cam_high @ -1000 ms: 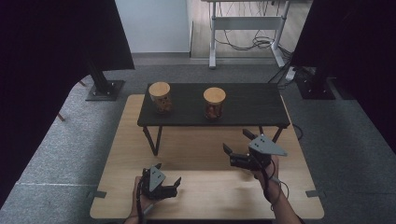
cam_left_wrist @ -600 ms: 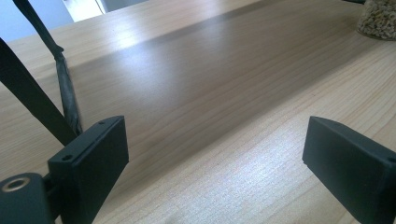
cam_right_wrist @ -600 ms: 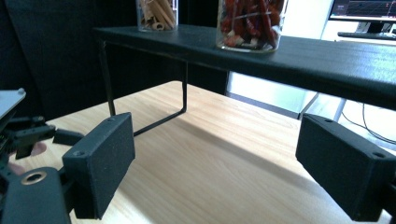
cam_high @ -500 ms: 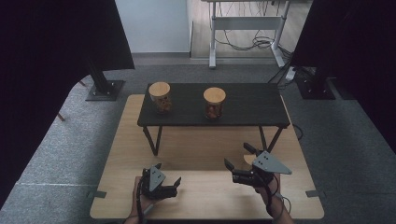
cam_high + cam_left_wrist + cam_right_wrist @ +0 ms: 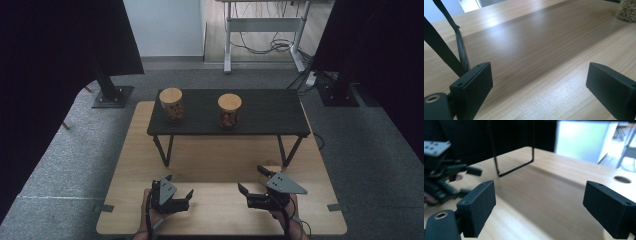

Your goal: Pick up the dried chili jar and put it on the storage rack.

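From the high view I see my left gripper (image 5: 184, 196) and right gripper (image 5: 256, 182) low over the wooden table (image 5: 215, 160), near its front edge; two cork-lidded jars (image 5: 171, 104) (image 5: 229, 110) stand well apart on the black bench (image 5: 260, 112). In the left gripper view my jaws gape wide, empty, with a jar of grain (image 5: 627, 10) far off. In the right gripper view my jaws stand wide, empty, the left gripper (image 5: 461, 181) beyond.

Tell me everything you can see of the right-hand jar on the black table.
The right-hand jar is a clear, round container with a flat, light wooden lid, closed. It holds brownish-orange contents, too small to identify. It stands upright on the small black table, near its middle, apart from the other jar. Neither gripper is near it.
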A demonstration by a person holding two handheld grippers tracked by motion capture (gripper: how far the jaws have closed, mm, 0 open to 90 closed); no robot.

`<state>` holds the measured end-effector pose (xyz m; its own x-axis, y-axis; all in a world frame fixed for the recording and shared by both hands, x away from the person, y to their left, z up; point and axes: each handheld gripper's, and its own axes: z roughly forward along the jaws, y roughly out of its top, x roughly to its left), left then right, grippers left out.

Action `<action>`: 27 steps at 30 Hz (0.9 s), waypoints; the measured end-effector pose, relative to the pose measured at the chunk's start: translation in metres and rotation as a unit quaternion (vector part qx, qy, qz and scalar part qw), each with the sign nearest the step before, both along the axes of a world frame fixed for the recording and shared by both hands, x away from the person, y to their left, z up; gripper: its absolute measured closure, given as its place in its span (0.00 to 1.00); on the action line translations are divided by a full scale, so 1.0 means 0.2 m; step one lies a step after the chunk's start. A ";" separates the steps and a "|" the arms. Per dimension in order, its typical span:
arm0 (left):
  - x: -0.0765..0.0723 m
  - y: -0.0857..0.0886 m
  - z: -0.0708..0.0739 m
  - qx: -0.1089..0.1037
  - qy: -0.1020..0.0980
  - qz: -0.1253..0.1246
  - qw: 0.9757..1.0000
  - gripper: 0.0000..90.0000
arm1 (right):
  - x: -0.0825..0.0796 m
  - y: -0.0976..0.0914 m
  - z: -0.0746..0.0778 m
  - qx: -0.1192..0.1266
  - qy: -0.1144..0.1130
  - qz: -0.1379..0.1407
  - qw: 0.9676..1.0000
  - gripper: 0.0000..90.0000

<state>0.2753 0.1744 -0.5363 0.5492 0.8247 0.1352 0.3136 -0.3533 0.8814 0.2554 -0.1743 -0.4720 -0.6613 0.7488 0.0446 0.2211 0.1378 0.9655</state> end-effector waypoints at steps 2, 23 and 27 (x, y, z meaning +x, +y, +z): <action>0.00 0.00 0.00 0.000 0.000 0.000 1.000 0.07 | -0.02 0.00 -0.02 -0.001 0.007 0.001 1.000 0.11; 0.00 0.01 0.01 -0.001 -0.002 0.001 1.000 0.07 | -0.08 0.10 -0.20 -0.036 0.076 0.016 0.996 0.10; 0.00 0.01 0.01 -0.001 -0.002 0.000 1.000 0.07 | -0.09 0.10 -0.18 -0.033 0.070 0.012 0.997 0.10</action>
